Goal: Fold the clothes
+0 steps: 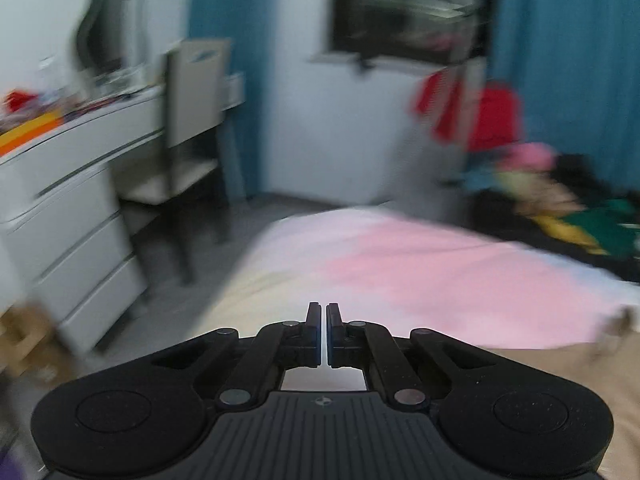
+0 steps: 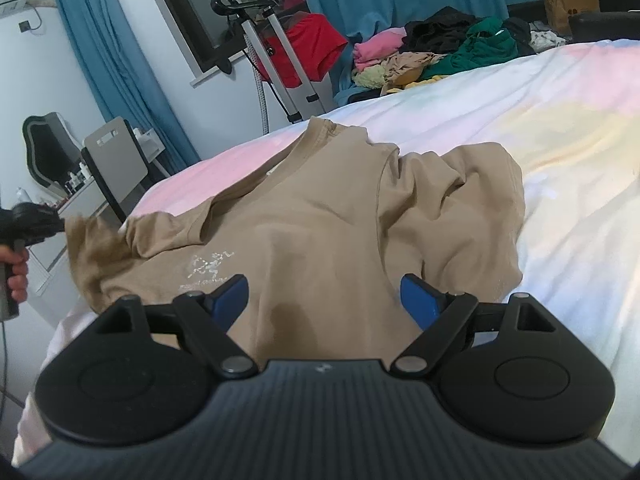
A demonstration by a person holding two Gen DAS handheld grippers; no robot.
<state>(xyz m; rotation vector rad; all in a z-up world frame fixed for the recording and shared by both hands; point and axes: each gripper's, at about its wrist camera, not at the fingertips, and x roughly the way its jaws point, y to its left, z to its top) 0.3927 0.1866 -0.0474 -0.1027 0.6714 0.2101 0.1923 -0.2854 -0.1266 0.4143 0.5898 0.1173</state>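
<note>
The tan T-shirt (image 2: 320, 216) lies rumpled on the near side of the bed (image 2: 560, 160). The left gripper (image 1: 324, 320) is pressed together, seemingly pinching the left sleeve, though blur hides this. The right gripper (image 2: 324, 296) hovers spread. The soft, limp cotton could slip out or bunch if tugged fast.

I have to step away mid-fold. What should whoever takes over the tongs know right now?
Left tongs: shut, at the left sleeve edge of the tan T-shirt; whether they pinch the cloth is unclear.
Right tongs: open, over the shirt's lower part, holding nothing.
Shirt lies rumpled, print up, on the bed.
Done: nothing folded yet.
Left: smooth, fold it, then the clothes pile.
</note>
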